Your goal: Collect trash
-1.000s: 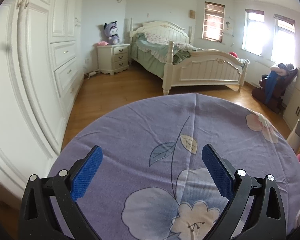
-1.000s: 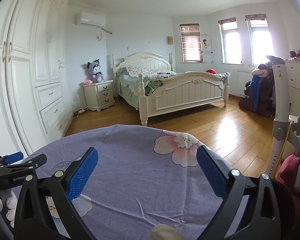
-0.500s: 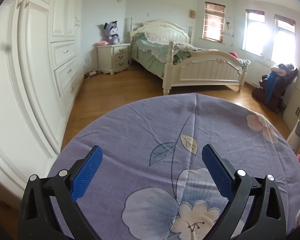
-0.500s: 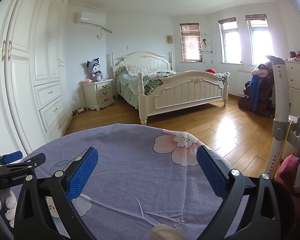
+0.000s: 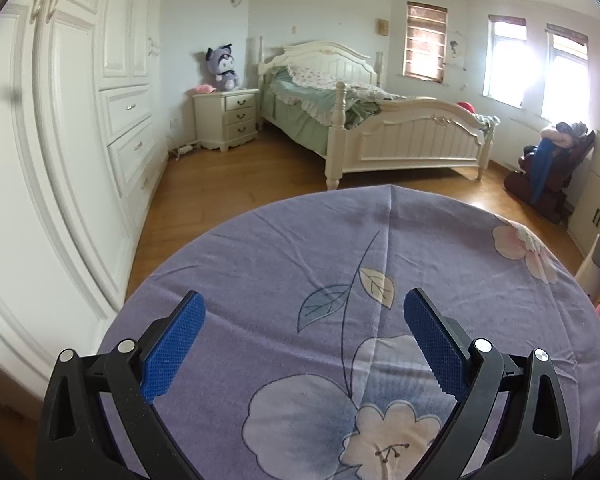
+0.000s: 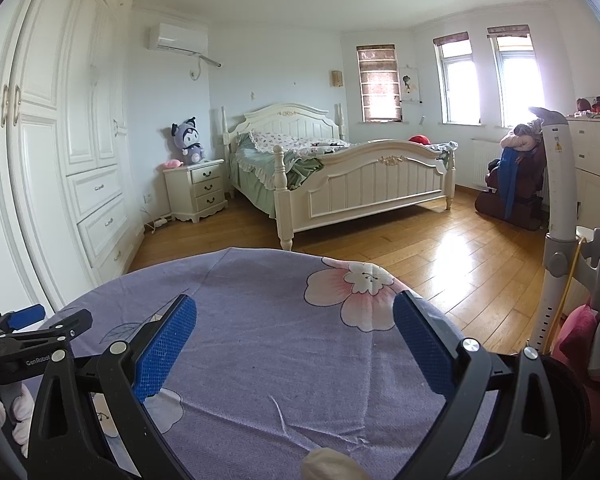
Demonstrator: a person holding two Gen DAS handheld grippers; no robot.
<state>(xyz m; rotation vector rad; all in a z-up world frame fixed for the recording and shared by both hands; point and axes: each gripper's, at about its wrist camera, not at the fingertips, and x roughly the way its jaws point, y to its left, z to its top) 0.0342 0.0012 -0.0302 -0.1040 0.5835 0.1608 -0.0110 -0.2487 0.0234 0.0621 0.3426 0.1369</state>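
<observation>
A round table under a purple flowered cloth (image 5: 320,264) (image 6: 292,352) fills the lower half of both views. My left gripper (image 5: 304,316) hovers above it, open, nothing between its blue pads. Over the cloth's right part my right gripper (image 6: 294,318) is open too and holds nothing. A pale rounded lump (image 6: 330,466), possibly crumpled paper, shows at the bottom edge of the right wrist view, just below that gripper; what it is I cannot tell. The left gripper (image 6: 24,320) appears at the left edge of the right wrist view.
White wardrobe (image 5: 72,128) lines the left wall. Beyond the table lie wooden floor (image 6: 440,252), a cream bed (image 5: 380,136) and a nightstand (image 5: 226,120) with a plush toy. A white stand (image 6: 556,216) and pink items (image 6: 576,336) crowd the table's right side.
</observation>
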